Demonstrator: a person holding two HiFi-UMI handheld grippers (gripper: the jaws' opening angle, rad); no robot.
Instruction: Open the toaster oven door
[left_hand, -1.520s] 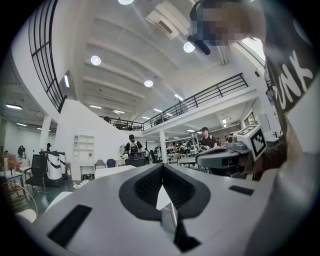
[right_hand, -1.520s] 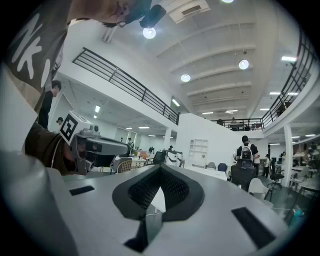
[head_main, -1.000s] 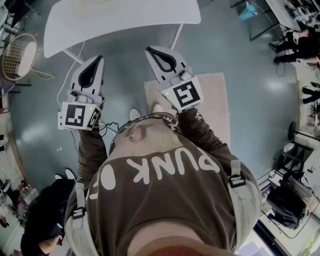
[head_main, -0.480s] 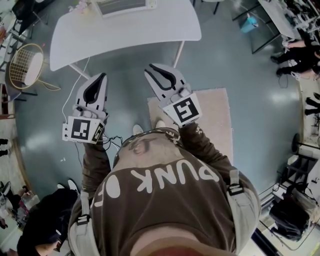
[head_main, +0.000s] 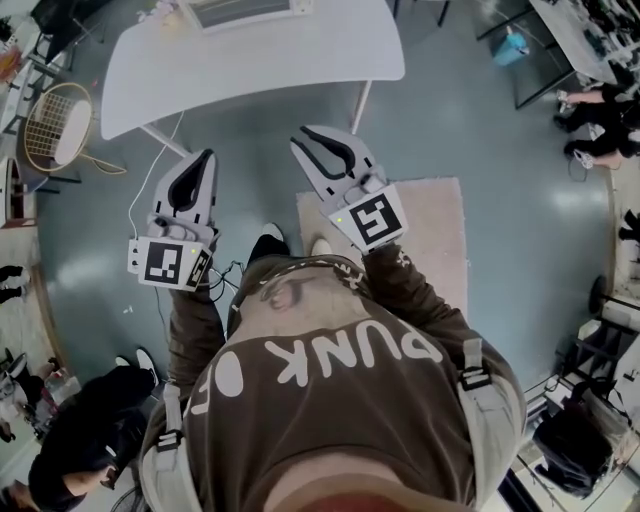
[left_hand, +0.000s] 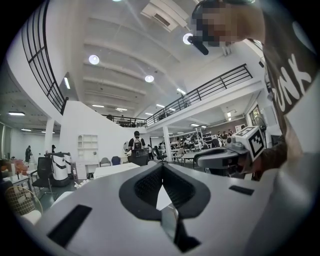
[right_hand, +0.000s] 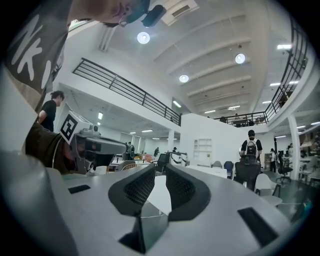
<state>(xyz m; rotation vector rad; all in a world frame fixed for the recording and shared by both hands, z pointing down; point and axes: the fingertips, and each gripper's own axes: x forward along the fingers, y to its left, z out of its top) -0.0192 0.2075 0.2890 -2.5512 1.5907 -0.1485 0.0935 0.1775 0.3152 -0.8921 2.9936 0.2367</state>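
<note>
Parting jaws, only air between them, on the grey two-jaw right gripper (right_hand: 159, 172); jaws pressed tip to tip, nothing caught, on the grey left gripper (left_hand: 161, 167). Both held out over grey-blue floor (head_main: 480, 130), short of a white rounded table (head_main: 250, 60). At that table's far edge, well apart from both, the pale boxy toaster oven (head_main: 245, 10), cut off by the frame, door unreadable.

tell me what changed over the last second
The right gripper was shut; its jaws are now opening, with nothing between them. The head view has shifted: more of the table shows, and the oven has come into view on its far edge. The left gripper stayed shut and empty.
</note>
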